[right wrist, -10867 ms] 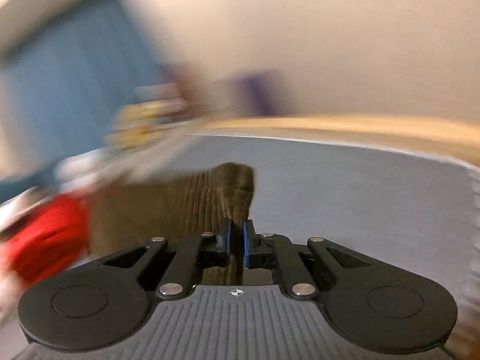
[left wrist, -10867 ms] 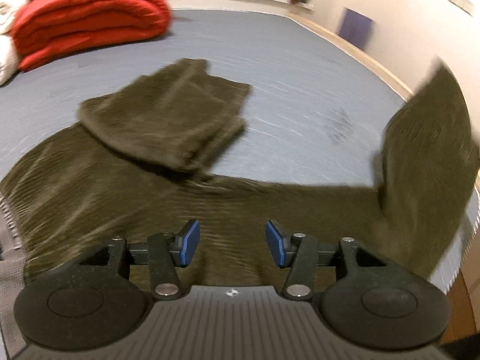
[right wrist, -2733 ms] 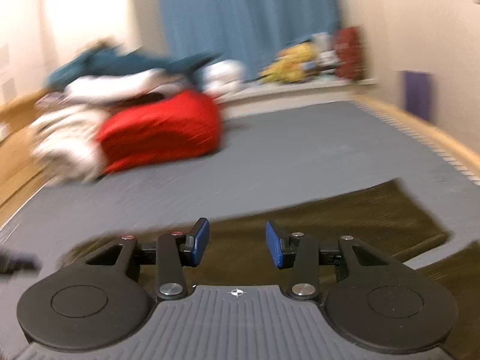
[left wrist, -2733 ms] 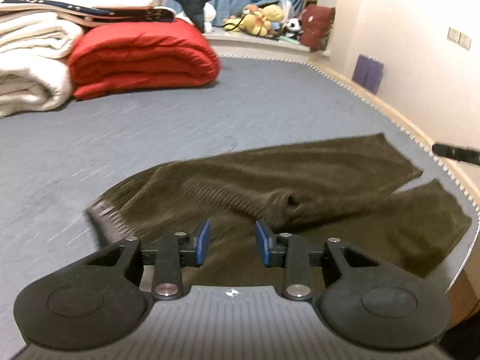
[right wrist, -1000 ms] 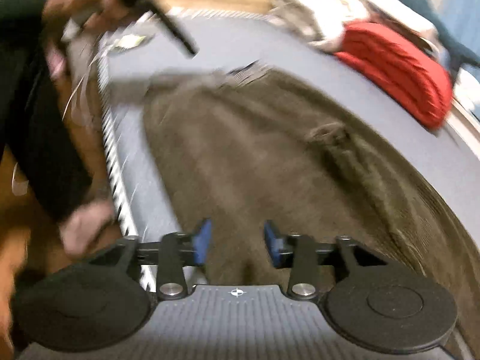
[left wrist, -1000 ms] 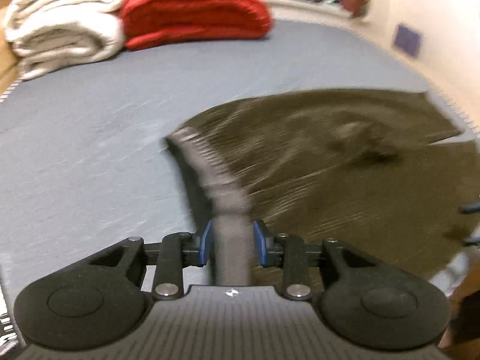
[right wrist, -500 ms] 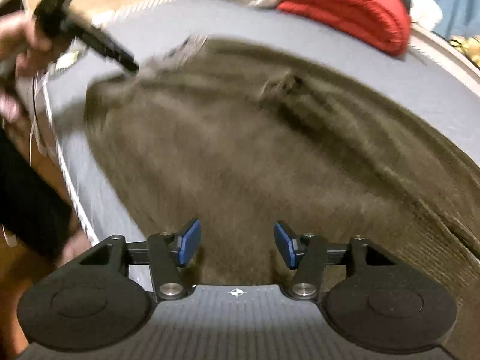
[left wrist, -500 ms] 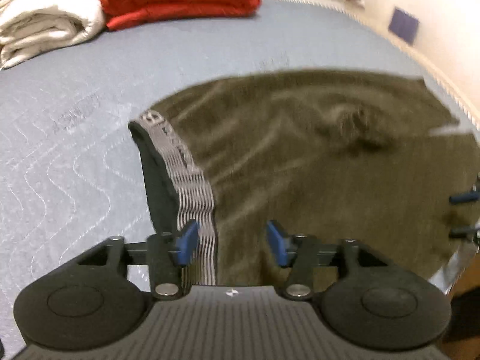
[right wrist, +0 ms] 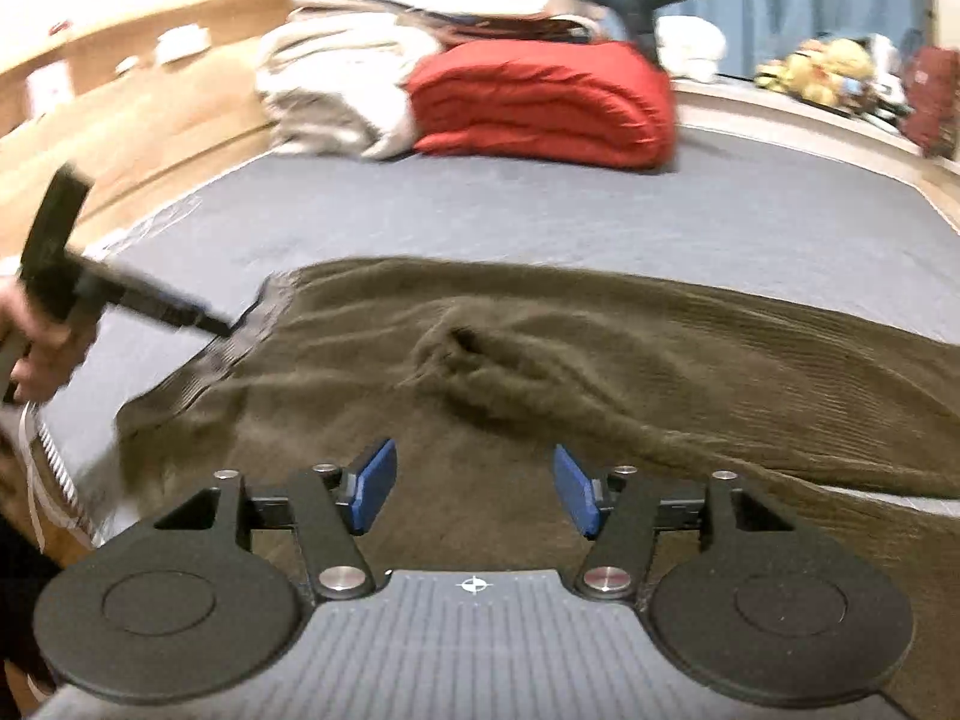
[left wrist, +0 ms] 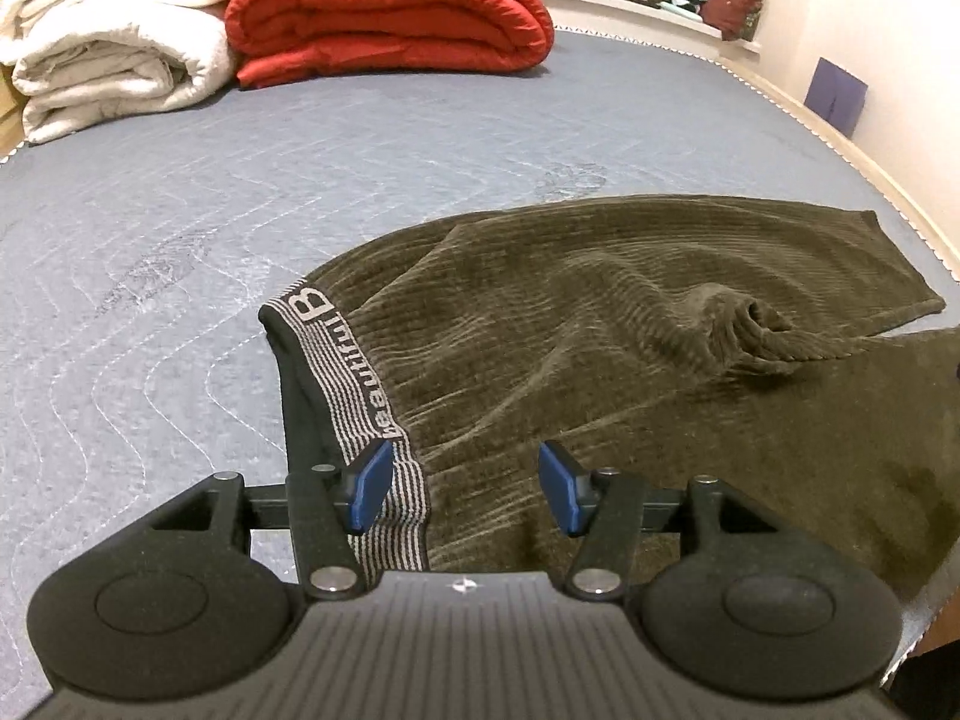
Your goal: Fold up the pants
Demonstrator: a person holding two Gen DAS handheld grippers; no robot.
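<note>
Left tongs (left wrist: pixel 462 489) are hovering wide over the pants (left wrist: pixel 630 348) waistband; right tongs (right wrist: pixel 474 492) are opening, gripping nothing.

Two black grippers: left gripper (left wrist: pixel 462 489) and right gripper (right wrist: pixel 474 489), each with blue pads (left wrist: pixel 372 483), silver screws (right wrist: pixel 341 577), round discs, ribbed grey housing bearing a crosshair mark.

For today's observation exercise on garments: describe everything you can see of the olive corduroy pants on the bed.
The olive corduroy pants look soft and ribbed, lying spread on the grey quilted mattress, one leg laid over the other. A grey striped elastic waistband, lettered "beautiful", stands slightly raised. A bunched lump wrinkles the middle. The left tool is open over the waistband end, gripping nothing.
</note>
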